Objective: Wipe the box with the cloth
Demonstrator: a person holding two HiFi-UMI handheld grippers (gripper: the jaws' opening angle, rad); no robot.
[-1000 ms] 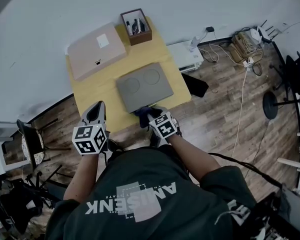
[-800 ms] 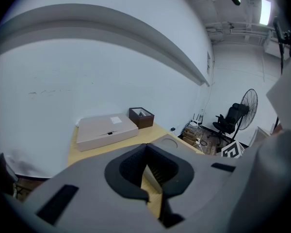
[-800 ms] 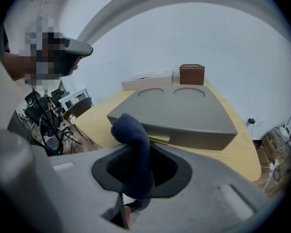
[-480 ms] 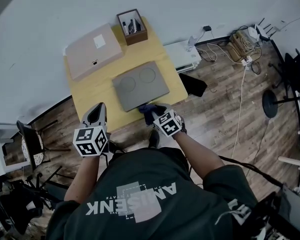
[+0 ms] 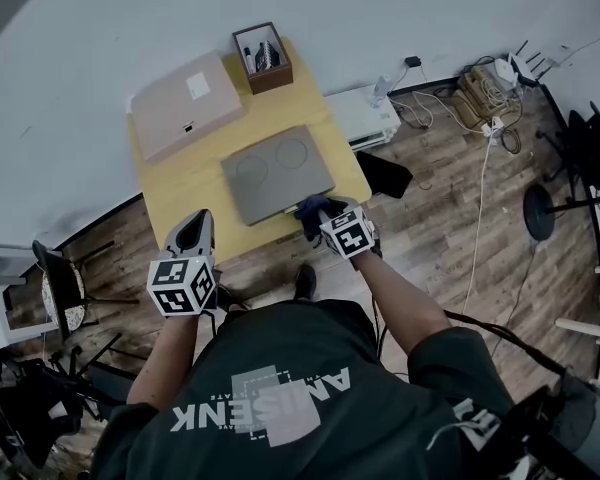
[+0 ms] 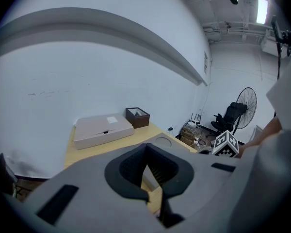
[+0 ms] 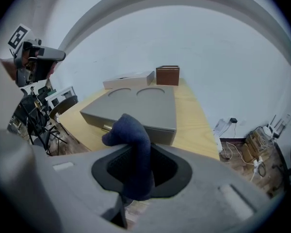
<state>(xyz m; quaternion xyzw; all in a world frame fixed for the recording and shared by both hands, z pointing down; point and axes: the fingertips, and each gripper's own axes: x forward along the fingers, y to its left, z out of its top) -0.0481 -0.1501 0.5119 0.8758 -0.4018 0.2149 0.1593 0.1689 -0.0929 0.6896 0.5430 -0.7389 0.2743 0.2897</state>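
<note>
A flat grey box [image 5: 276,173] with two round dents in its lid lies on the yellow table [image 5: 205,173]; it also shows in the right gripper view [image 7: 136,107]. My right gripper [image 5: 315,214] is shut on a dark blue cloth [image 7: 133,149], held at the box's near right corner [image 5: 310,206]. My left gripper [image 5: 192,236] hangs shut and holding nothing at the table's near edge, left of the box; the same gripper [image 6: 146,176] points over the table in its own view.
A large tan flat box [image 5: 186,102] lies at the table's far left, and a small brown open box [image 5: 262,56] with items stands at the far edge. A white unit [image 5: 362,114], cables [image 5: 480,88] and a black object [image 5: 384,173] sit on the wood floor to the right.
My right gripper with the cloth has slid rightward along the box's near edge to its right corner. The left gripper has barely moved.
</note>
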